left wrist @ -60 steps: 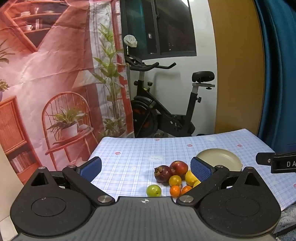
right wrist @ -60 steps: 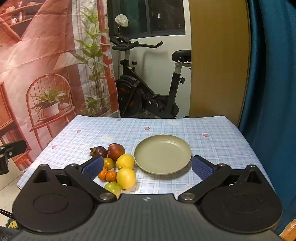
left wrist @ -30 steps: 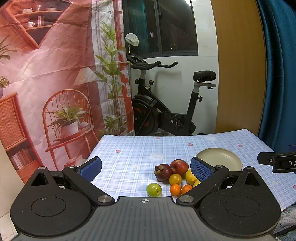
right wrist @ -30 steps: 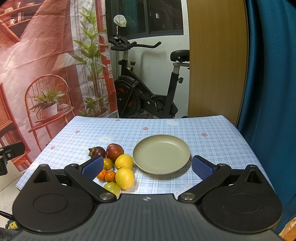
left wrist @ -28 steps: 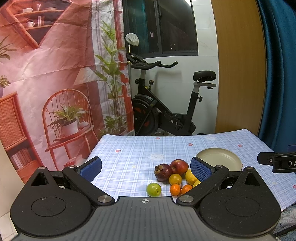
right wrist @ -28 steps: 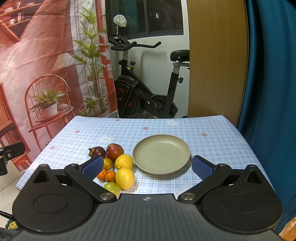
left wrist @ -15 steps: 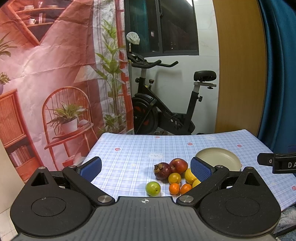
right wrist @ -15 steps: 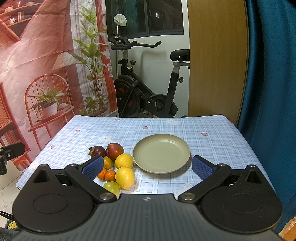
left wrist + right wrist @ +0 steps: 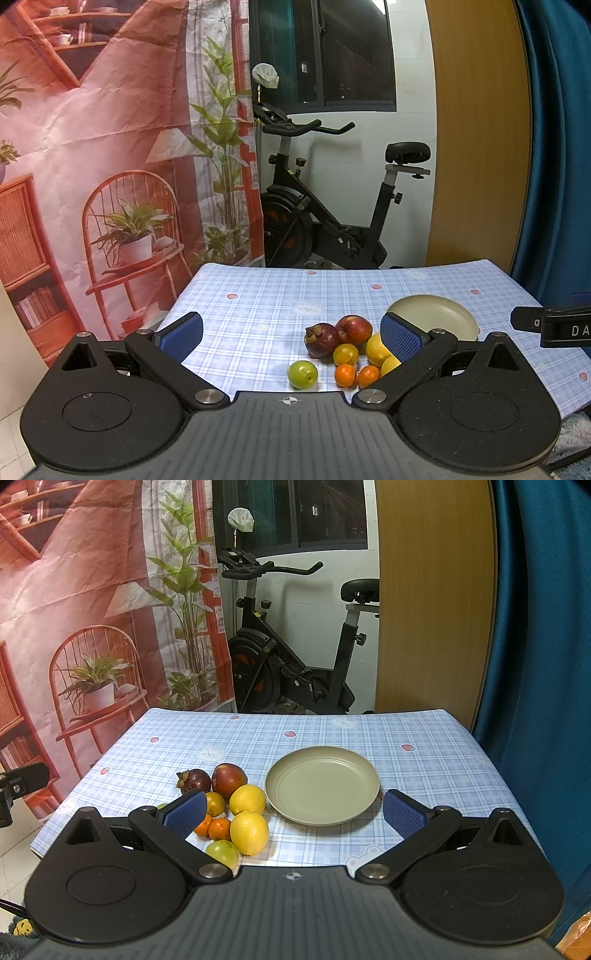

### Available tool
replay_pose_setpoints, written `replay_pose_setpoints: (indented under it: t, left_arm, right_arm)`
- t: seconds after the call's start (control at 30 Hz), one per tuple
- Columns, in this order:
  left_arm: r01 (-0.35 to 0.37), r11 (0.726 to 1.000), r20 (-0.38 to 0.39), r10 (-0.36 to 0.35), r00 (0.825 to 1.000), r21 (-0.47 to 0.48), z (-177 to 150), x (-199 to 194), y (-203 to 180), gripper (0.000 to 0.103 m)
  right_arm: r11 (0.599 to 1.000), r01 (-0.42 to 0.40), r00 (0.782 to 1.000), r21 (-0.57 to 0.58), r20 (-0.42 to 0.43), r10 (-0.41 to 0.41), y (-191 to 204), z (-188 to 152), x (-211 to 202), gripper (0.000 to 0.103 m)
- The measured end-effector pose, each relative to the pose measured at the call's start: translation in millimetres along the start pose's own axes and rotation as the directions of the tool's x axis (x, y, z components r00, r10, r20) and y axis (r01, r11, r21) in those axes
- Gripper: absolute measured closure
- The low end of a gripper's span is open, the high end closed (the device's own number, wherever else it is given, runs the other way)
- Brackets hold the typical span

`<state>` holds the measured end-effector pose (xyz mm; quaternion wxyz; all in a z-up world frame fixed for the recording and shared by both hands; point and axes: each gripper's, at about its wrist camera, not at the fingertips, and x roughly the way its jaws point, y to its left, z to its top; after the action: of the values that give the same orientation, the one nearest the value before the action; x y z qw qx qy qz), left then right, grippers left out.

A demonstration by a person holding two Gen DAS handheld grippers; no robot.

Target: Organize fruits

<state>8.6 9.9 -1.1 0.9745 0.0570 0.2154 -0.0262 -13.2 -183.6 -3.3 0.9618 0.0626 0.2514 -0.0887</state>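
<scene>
- Blue checked cloth covers the table (image 9: 424,746), with an exercise bike (image 9: 295,672) and a printed backdrop (image 9: 92,609) behind it.
- We hold the left gripper (image 9: 291,334) above the near edge, its jaws spread wide and holding nothing; the green fruit (image 9: 302,374) lies just ahead of it, at 12 o'clock.
- Our fruits sit in 1 tight cluster on the cloth at 9 o'clock of the plate (image 9: 322,785), none on it yet.
- At the cluster's far end we see the mangosteen (image 9: 194,780) touching the red apple (image 9: 229,779); both look firm and fairly heavy, so we would pinch each across its widest part.
- Nearer us lie 3 small oranges, among them the small orange (image 9: 219,829); we judge them light, soft-skinned and apt to roll, so a gentle squeeze at the middle suits.
- Our 2 lemons, the far lemon (image 9: 248,799) and the near lemon (image 9: 249,832), look waxy and oval; we would take them across the short axis to stop slipping.
- Crowding matters: a finger pushed between neighbours may nudge them away.
- We hold the right gripper (image 9: 295,814) wide too, carrying nothing, with the plate at 12 o'clock between its pads.
</scene>
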Motion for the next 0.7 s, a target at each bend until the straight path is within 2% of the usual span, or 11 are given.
replay_pose_setpoints:
  t: [0.7]
  left_arm:
    - [0.001, 1.000, -0.003, -0.001, 1.000, -0.003, -0.9, 1.6, 0.4, 0.000]
  right_arm:
    - [1.000, 0.001, 1.000, -0.002, 0.000, -0.001, 1.4, -1.3, 1.5, 0.000]
